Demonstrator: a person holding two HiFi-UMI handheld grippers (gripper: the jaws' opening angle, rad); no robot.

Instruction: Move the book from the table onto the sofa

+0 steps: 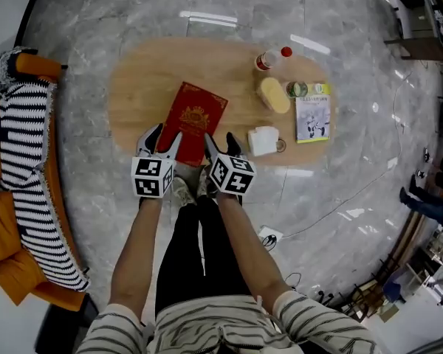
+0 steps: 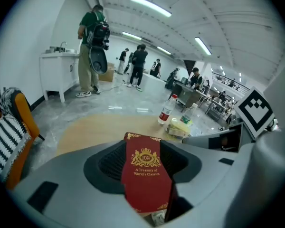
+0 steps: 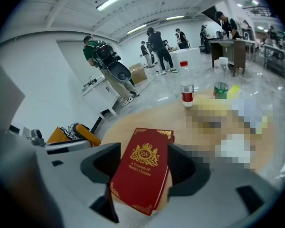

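A dark red book (image 1: 193, 120) with gold print lies flat on the oval wooden table (image 1: 133, 87), its near end towards me. My left gripper (image 1: 161, 135) hovers at the book's near left corner. The right gripper (image 1: 220, 142) is at the near right corner. In the left gripper view the book (image 2: 145, 175) shows in the gap of the left gripper (image 2: 143, 161), whose jaws stand apart and clear of it. The right gripper (image 3: 145, 170) likewise frames the book (image 3: 142, 172) with its jaws apart. The orange sofa (image 1: 22, 161) with a striped blanket stands at the far left.
On the table's right part stand a bottle (image 1: 272, 57), a yellow object (image 1: 273, 94), a green can (image 1: 297, 89), a magazine (image 1: 313, 116) and a white mug (image 1: 264, 140). A cable and plug (image 1: 269, 236) lie on the marble floor. Several people stand far behind.
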